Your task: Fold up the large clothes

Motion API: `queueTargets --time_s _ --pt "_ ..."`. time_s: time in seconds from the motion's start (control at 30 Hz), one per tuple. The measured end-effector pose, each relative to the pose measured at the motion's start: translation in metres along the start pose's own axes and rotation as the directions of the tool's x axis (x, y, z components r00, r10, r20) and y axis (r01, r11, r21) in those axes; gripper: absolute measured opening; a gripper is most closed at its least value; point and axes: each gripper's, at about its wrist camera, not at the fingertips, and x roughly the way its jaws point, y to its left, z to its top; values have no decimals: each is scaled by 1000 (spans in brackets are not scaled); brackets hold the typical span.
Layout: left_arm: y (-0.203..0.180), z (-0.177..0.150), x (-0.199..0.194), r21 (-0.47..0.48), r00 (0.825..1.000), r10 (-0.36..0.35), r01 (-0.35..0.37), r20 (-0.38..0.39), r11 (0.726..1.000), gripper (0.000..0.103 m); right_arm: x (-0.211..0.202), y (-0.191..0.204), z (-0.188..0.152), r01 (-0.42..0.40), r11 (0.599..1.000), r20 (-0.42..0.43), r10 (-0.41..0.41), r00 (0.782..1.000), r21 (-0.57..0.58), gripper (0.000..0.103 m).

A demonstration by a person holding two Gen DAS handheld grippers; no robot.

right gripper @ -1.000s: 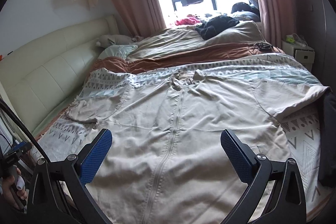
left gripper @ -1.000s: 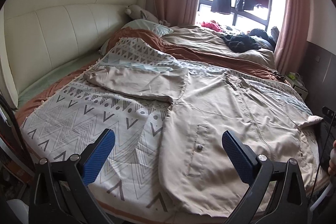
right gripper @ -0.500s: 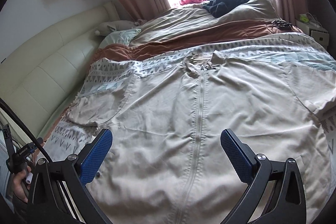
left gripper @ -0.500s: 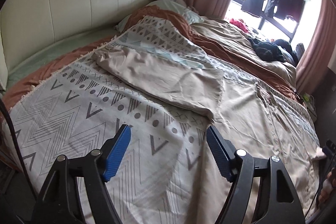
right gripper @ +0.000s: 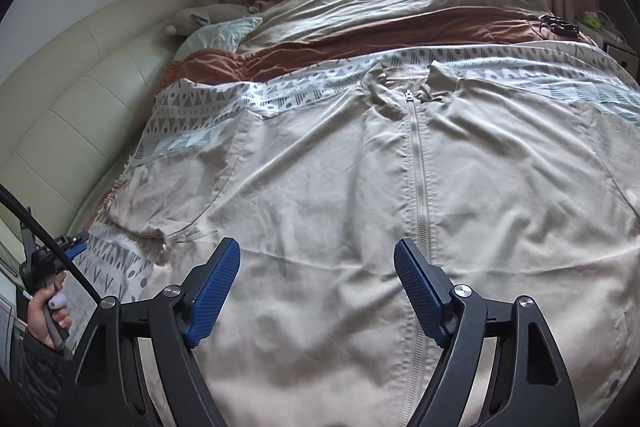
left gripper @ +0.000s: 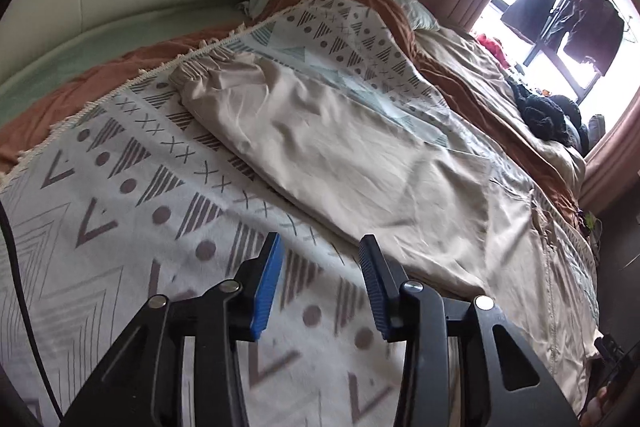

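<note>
Both hand-held grippers hang above the bed with their blue-padded fingers apart and nothing between them. The left hand-held gripper [left gripper: 318, 281], its gap fairly narrow, sits over the white throw blanket with a grey geometric pattern [left gripper: 132, 227], just beside the lower edge of the sleeve [left gripper: 320, 147] of the large beige zip-front jacket [right gripper: 360, 187]. The right hand-held gripper [right gripper: 316, 291], spread wider, hovers over the jacket's front panel, with the pale zipper [right gripper: 418, 179] running just inside its right finger.

The jacket lies flat and face up across the throw blanket, collar toward the window.

Only the left wrist view shows the sleeve's gathered elastic cuff [left gripper: 192, 77] near the blanket's fringed edge. Only the right wrist view shows the whole zipper, the collar and the person's left hand [right gripper: 50, 311] gripping the other tool's handle at the frame's left edge.

The jacket's hem is cut off at the bottom of the right wrist view, and its far sleeve runs off to the right. Motion blur softens the blanket's pattern near the left fingers.
</note>
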Motion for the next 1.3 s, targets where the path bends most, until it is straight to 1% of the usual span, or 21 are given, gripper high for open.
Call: queueTargets --time_s 0.1,0.17,0.2,0.3,0.4,0.47,0.57,0.63,0.7,0.73,0.77,0.8,0.83,0.87,0.9,0.97,1.07,1.13,1.23,1.3 --pt "8 17 24 -3 1000 17 -17 -12 1000 41 22 8 4 4 1000 -27 -4 1000 4 69" --pt "17 28 41 -27 1000 14 -14 -23 1000 41 40 14 7 20 1000 -42 -20 999 2 65" --pt "22 32 49 -43 999 16 -17 -31 999 41 49 18 9 31 1000 -49 -31 998 -3 59" --pt "34 43 71 -61 998 36 -39 -55 997 41 76 27 15 55 998 -83 -56 995 -18 49" --pt "46 50 92 -67 994 69 -75 -85 995 41 102 35 19 79 996 -111 -83 990 -35 47" --pt "58 54 103 -90 992 81 -89 -98 992 41 117 38 20 98 995 -125 -101 987 -33 47" --pt "72 66 107 -131 995 76 -84 -70 988 41 139 43 17 106 994 -155 -107 982 -18 47" --pt "75 77 111 -111 992 113 -118 -56 987 41 149 48 15 97 995 -171 -99 980 -21 47" --pt "84 87 116 -127 991 126 -132 -53 983 29 160 57 14 94 995 -189 -99 977 -35 47" --pt "89 91 118 -148 990 132 -139 -55 979 17 163 60 15 89 995 -194 -95 976 -43 47" --pt "93 94 118 -167 991 124 -132 -57 977 12 169 68 16 78 995 -199 -88 976 -58 45" --pt "96 97 117 -185 993 107 -115 -56 976 9 172 72 17 68 995 -203 -81 976 -70 38" --pt "95 99 115 -188 994 101 -108 -50 976 8 177 81 19 54 995 -212 -72 975 -88 37" --pt "92 101 111 -177 994 101 -107 -41 978 7 182 88 21 41 994 -220 -62 974 -100 35" --pt "88 103 106 -162 994 103 -106 -27 981 7 186 97 22 21 993 -223 -46 974 -114 29" --pt "77 109 91 -130 996 93 -92 5 987 7 193 108 24 -13 991 -231 -18 973 -132 25" --pt "59 119 64 -80 997 68 -64 48 995 7 203 121 25 -69 990 -249 36 968 -125 23" --pt "44 127 43 -49 996 37 -34 76 998 6 210 127 24 -105 989 -262 75 962 -105 21" --pt "24 136 16 -16 995 -8 9 104 1000 6 225 134 23 -160 985 -290 133 948 -70 21" --pt "8 141 -2 10 992 -41 40 118 999 6 240 141 21 -197 979 -318 168 933 -58 21"
